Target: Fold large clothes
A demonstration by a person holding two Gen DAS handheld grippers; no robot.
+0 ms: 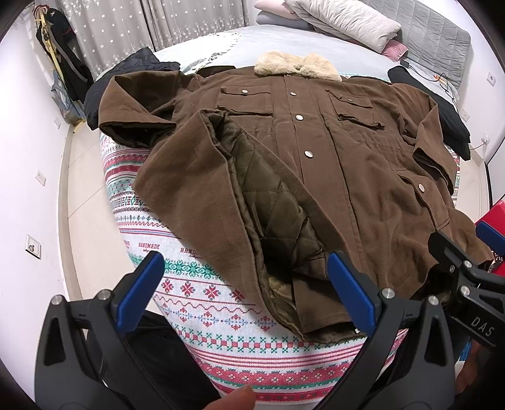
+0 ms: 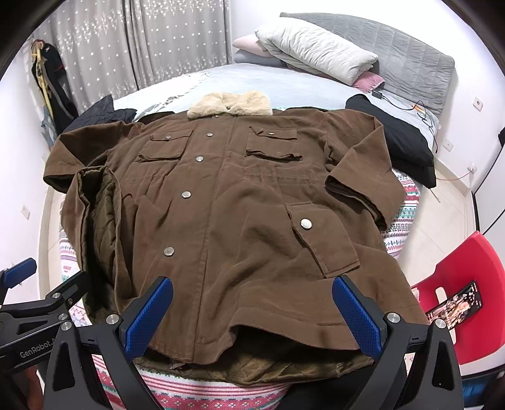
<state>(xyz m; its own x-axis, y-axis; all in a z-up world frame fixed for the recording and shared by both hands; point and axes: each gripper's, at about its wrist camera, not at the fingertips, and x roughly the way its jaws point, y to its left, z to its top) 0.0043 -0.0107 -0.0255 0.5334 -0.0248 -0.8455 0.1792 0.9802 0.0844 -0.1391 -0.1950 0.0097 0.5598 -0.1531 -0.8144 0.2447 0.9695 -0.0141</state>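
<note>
On the bed [image 2: 407, 202], coat [image 2: 252, 202] lies flat; left gripper [image 1: 246, 293] and right gripper [image 2: 252, 309] both gape wide, empty, at its hem.

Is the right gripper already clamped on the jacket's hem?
No. The right gripper stands wide open above the brown jacket, its blue pads apart with nothing between them.

Both views are evenly and fairly brightly lit by soft indoor light from above, with no hard glare. The white walls [image 2: 258, 28] are washed pale. Shadows are soft, gathering under the hem of the brown fleece-collared coat [image 2: 240, 202] and in its quilted lining fold [image 1: 274, 202]. Fisheye distortion bends the room's edges, and dark vignetting fills the corners. Focus is sharp throughout.
</note>
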